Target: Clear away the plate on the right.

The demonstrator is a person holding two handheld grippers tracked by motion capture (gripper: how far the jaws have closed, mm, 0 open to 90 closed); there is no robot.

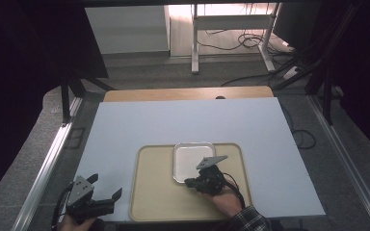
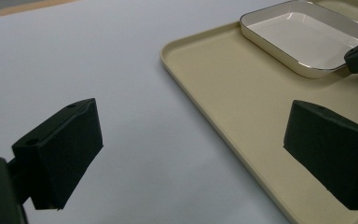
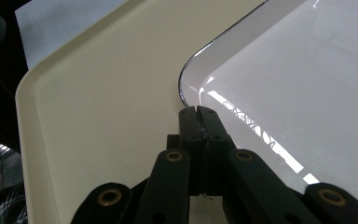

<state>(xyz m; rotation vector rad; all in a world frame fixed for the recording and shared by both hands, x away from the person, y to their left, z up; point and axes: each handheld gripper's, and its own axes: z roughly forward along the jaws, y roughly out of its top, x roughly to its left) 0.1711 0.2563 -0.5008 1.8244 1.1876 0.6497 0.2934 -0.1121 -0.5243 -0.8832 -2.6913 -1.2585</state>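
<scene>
Both grippers are mine, and taking them left to right, my left gripper (image 1: 107, 199) hangs at the near left corner of the white table (image 1: 125, 125), jaws spread wide with nothing between them, just short of the tray's left edge. From its own camera I look past those two black jaws across the bare tabletop to the beige tray (image 2: 223, 88) and the dish (image 2: 307, 39) farther on. That hand sits low at the table's edge, pointing forward and a little to the right. The tray lies at the near middle of the table, and the white square dish (image 1: 189, 161) rests on it against the far rim. My right gripper (image 1: 189, 182) is over the tray, its jaws pressed together and gripping nothing; in its own view the closed tips (image 3: 198, 112) sit just at the dish's rounded near corner, at the silver rim, though whether they touch it I cannot tell. My right hand (image 1: 224, 199) comes in from the bottom edge in a plaid sleeve, angled forward and to the left. I judge the dish to be stiff, glossy and slippery, probably ceramic or enamel, so breakable and not very light. Its low upright wall is the place to take it, one jaw inside and one outside, along a straight side, not the curved corner.
</scene>
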